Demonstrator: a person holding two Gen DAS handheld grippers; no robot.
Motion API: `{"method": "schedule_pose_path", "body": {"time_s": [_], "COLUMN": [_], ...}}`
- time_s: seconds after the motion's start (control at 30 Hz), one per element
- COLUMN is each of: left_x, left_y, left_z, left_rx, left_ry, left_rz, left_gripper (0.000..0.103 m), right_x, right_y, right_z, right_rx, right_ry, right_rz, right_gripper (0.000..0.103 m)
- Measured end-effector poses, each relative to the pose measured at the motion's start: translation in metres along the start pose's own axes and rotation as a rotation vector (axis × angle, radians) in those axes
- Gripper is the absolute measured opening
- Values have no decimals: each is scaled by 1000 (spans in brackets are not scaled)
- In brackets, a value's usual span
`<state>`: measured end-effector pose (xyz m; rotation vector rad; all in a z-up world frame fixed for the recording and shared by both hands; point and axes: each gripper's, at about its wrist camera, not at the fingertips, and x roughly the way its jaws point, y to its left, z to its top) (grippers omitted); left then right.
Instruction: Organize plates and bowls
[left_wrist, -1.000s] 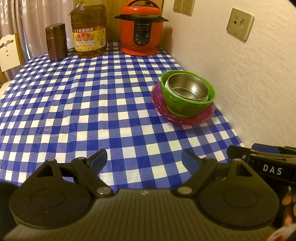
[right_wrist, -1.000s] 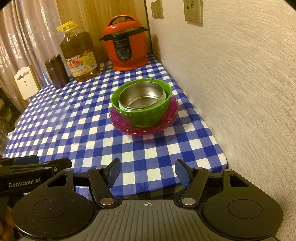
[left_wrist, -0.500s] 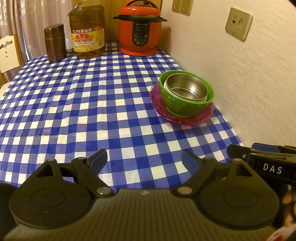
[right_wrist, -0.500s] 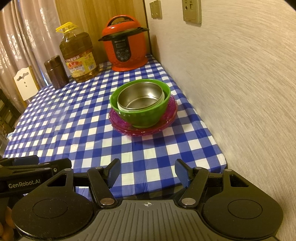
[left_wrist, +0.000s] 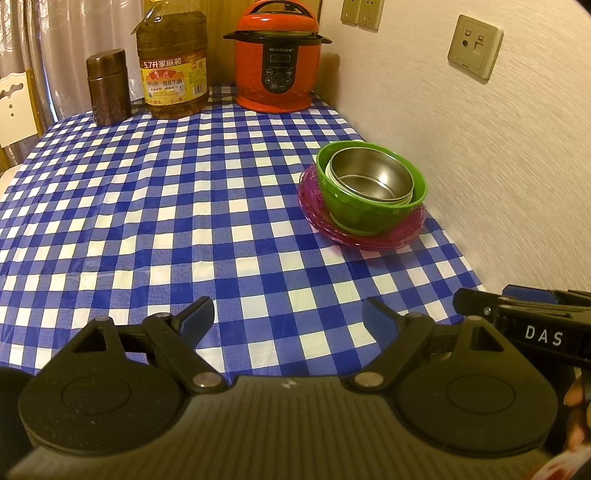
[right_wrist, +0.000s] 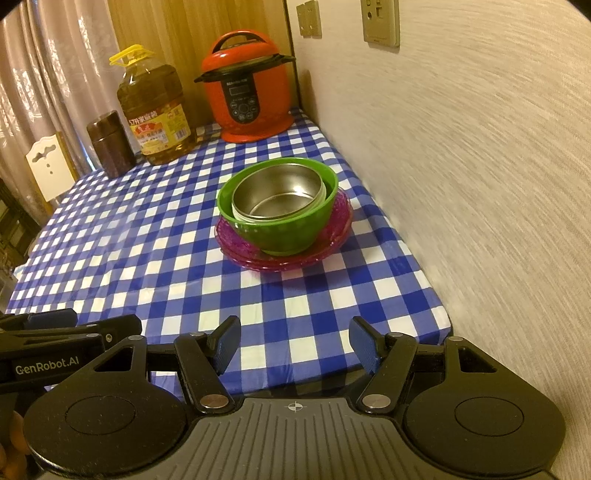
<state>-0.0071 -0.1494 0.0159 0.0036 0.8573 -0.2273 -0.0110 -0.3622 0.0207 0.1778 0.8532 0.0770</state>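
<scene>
With the steel bowl (right_wrist: 280, 197) nested in the green bowl (right_wrist: 284, 236) on the pink plates (right_wrist: 332, 236) at mid-frame, we hold both grippers (left_wrist: 288, 317) (right_wrist: 293, 345) empty, fingers apart, judging the stacking finished.

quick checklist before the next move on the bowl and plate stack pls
1. Stack order: steel bowl nested in green bowl, on pink plates: ok.
2. Stack level: steel bowl sits slightly off-centre in the green one, nothing tipping: ok.
3. Left tool open and empty: ok.
4. Right tool open and empty: ok.
5. Path to the stack over the checked tablecloth free of objects: ok.
6. Number of pink plates: looks like more than one, exact count: cannot tell.
</scene>
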Motion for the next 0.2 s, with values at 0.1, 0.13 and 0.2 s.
{"method": "schedule_pose_path", "body": {"time_s": [0.1, 0.13, 0.2], "left_x": [0, -1, -1], "left_y": [0, 1, 2], "left_z": [0, 0, 1], "left_rx": [-8, -14, -27], "left_ry": [-9, -16, -20], "left_rz": [-6, -14, -19], "left_gripper": [86, 86, 86], "right_x": [0, 0, 0], "right_y": [0, 0, 0], "right_z": [0, 0, 0], "right_rx": [1, 1, 0], "right_ry": [0, 0, -1], "right_rz": [0, 0, 0], "right_gripper": [65, 65, 65]}}
